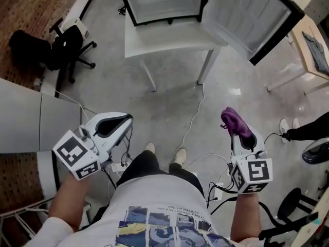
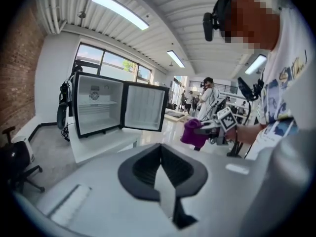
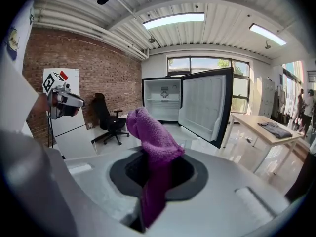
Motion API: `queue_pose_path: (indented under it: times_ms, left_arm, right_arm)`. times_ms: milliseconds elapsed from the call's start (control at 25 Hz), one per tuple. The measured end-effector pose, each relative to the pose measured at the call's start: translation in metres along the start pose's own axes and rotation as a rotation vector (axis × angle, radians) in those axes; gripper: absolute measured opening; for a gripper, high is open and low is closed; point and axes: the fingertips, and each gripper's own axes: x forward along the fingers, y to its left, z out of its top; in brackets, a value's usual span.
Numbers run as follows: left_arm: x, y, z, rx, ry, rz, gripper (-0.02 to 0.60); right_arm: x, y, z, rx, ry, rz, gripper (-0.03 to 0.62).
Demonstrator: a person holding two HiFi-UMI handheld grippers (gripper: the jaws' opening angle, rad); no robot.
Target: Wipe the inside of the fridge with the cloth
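Note:
A small black fridge [image 1: 164, 1] stands on a white table [image 1: 169, 37] ahead of me. Its door [image 1: 247, 14] is swung open to the right, and the white inside with its shelves [image 3: 162, 98] shows. My right gripper [image 1: 237, 135] is shut on a purple cloth [image 1: 235, 122], which sticks up past the jaws [image 3: 153, 142]. It is held low, well short of the fridge. My left gripper [image 1: 121, 118] hangs at the left, jaws together with nothing between them [image 2: 165, 181]. From the left gripper view, the fridge [image 2: 98, 107] and the cloth [image 2: 191, 131] are both visible.
A black office chair [image 1: 56, 48] stands at the far left by a brick wall. A wooden table [image 1: 313, 50] with a folded garment is at the right. Cables [image 1: 193, 122] run over the concrete floor. Someone's shoes [image 1: 285, 127] are at the right, and grey cabinets [image 1: 31, 117] at the left.

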Motion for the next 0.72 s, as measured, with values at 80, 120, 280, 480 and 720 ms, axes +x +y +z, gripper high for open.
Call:
queue_pose_path:
  times_ms: [80, 120, 280, 480, 720]
  left_arm:
    - [-0.008, -0.008, 0.001, 0.01, -0.01, -0.009, 0.006]
    - [-0.012, -0.012, 0.002, 0.015, -0.021, -0.018, 0.006]
    - [-0.027, -0.026, 0.002, 0.029, -0.064, -0.077, 0.006]
    - [-0.049, -0.044, -0.007, 0.052, -0.11, -0.173, 0.006]
    - [-0.086, -0.035, -0.016, 0.063, -0.139, -0.268, 0.006]
  right_arm:
    - [-0.008, 0.012, 0.0, 0.006, -0.005, 0.01, 0.054]
    - [-0.012, 0.018, 0.001, 0.004, -0.009, 0.011, 0.054]
    - [-0.023, 0.045, 0.014, -0.027, -0.033, -0.002, 0.054]
    - [-0.03, 0.09, 0.028, -0.015, -0.061, -0.024, 0.054]
    - [-0.031, 0.158, 0.045, -0.028, -0.095, -0.043, 0.054]
